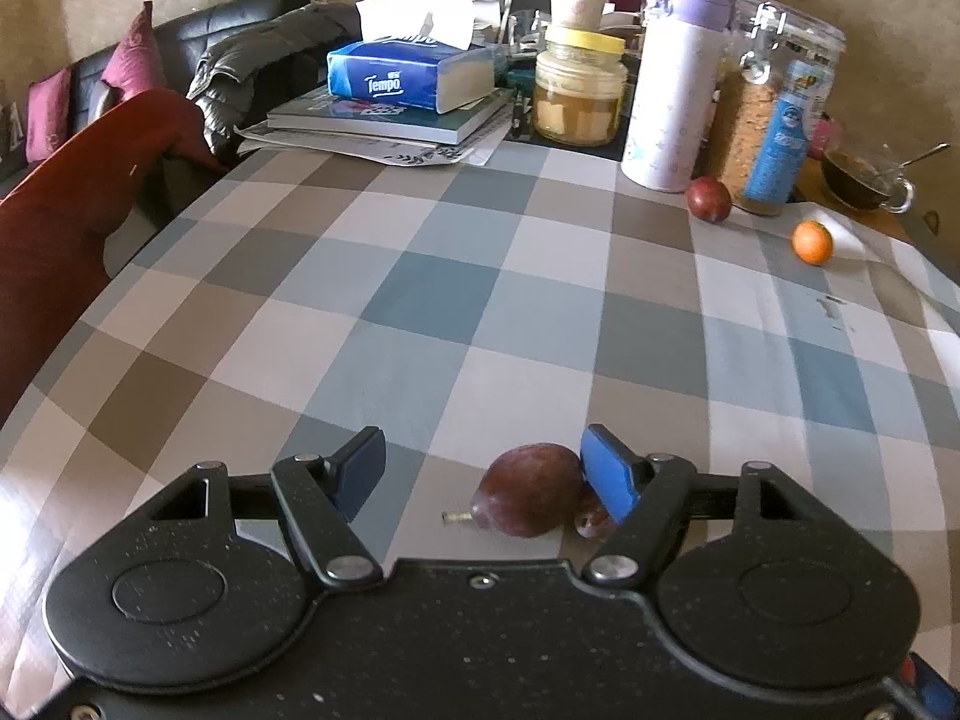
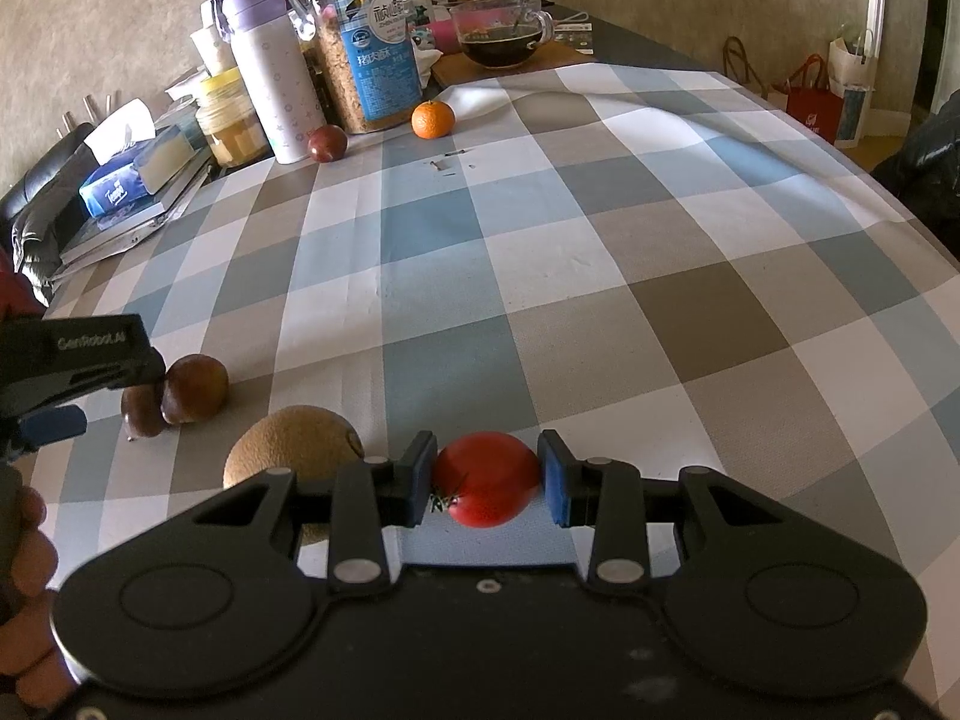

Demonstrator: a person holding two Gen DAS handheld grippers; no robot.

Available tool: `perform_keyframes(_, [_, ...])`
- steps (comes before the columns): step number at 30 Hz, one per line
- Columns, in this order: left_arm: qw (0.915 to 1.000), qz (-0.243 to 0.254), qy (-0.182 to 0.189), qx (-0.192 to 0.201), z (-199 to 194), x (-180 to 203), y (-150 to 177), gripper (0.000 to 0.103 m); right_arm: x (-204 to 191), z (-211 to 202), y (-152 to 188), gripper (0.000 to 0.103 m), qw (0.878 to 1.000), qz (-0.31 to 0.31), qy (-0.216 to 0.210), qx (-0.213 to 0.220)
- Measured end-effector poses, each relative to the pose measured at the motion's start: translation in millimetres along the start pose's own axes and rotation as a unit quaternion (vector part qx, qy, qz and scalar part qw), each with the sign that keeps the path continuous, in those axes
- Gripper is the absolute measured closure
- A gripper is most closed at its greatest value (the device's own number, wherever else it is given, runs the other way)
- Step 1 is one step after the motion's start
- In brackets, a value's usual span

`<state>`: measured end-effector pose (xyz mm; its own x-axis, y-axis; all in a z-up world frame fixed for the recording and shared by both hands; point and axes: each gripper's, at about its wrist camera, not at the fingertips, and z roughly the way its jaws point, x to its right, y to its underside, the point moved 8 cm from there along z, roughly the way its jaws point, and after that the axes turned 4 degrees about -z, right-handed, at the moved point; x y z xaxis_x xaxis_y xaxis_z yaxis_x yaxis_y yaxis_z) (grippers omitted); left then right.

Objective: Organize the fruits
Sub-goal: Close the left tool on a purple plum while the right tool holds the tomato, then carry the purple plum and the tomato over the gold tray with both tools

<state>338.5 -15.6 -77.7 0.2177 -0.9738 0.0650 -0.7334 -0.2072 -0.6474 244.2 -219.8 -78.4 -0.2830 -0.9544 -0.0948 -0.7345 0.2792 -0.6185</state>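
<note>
My left gripper [image 1: 486,450] is open low over the checked tablecloth [image 1: 456,276]. A dark plum [image 1: 528,489] lies between its fingers, close against the blue right pad [image 1: 606,474], and a smaller plum [image 1: 591,519] sits partly hidden behind that pad. My right gripper [image 2: 487,457] is shut on a red tomato [image 2: 486,480] just above the cloth. In the right wrist view a brown kiwi [image 2: 294,444] rests left of the tomato, and the two plums [image 2: 195,387] lie further left beside the left gripper [image 2: 105,402]. Far off, another plum [image 1: 709,198] and a tangerine [image 1: 812,242] sit by the jars.
The table's far end is crowded: a tissue box [image 1: 414,75] on books, a yellow-lidded jar [image 1: 579,90], a white-and-lilac flask [image 1: 675,78], a tall clear canister [image 1: 774,102] and a glass cup with a spoon [image 2: 501,36]. A red chair back [image 1: 72,228] stands left. A hand [image 2: 24,540] holds the left gripper.
</note>
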Motion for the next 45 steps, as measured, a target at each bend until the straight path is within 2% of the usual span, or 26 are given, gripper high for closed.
perform_keyframes(3, [0.9999, 0.007, -0.003, -0.011, 6.3, 0.4, -1.3, 0.028, -0.4, -0.2, 0.4, 0.065, 1.000, -0.002, 0.001, 0.001])
perform_keyframes(8, [0.9984, 0.024, 0.003, -0.052, 19.7, 0.1, 1.6, 0.031, -0.4, 0.1, 0.5, 0.065, 1.000, -0.003, 0.000, 0.001])
perform_keyframes(20, [0.9951, 0.090, 0.021, -0.035, 18.3, 8.8, 0.7, 0.039, -0.4, -0.1, 0.5, 0.065, 1.000, -0.004, 0.000, 0.003])
perform_keyframes(23, [0.9944, 0.089, 0.040, -0.040, 18.1, 10.1, 1.1, 0.046, -2.0, -0.4, 1.5, 0.065, 1.000, -0.011, 0.004, 0.006])
perform_keyframes(25, [0.9937, 0.081, 0.060, -0.049, 17.8, 10.4, 1.8, 0.059, -3.1, -0.5, 2.2, 0.066, 1.000, -0.017, 0.008, 0.008])
perform_keyframes(30, [0.9941, 0.064, 0.071, -0.051, 14.5, 7.8, 5.0, 0.060, -4.4, -0.6, 3.1, 0.066, 1.000, -0.021, 0.012, 0.011])
perform_keyframes(35, [0.9948, 0.049, 0.075, -0.048, -2.1, 2.9, 4.8, 0.060, -4.1, -0.4, 2.9, 0.066, 1.000, -0.020, 0.010, 0.012])
perform_keyframes(39, [0.9955, 0.058, 0.068, -0.031, -27.0, 0.8, 2.3, 0.060, -1.7, -0.8, 1.5, 0.066, 1.000, -0.007, 0.005, 0.012])
perform_keyframes(45, [0.9940, 0.065, 0.087, -0.013, -70.2, -1.8, 14.1, 0.060, 9.0, -0.2, -2.0, 0.066, 1.000, 0.028, -0.002, 0.009])
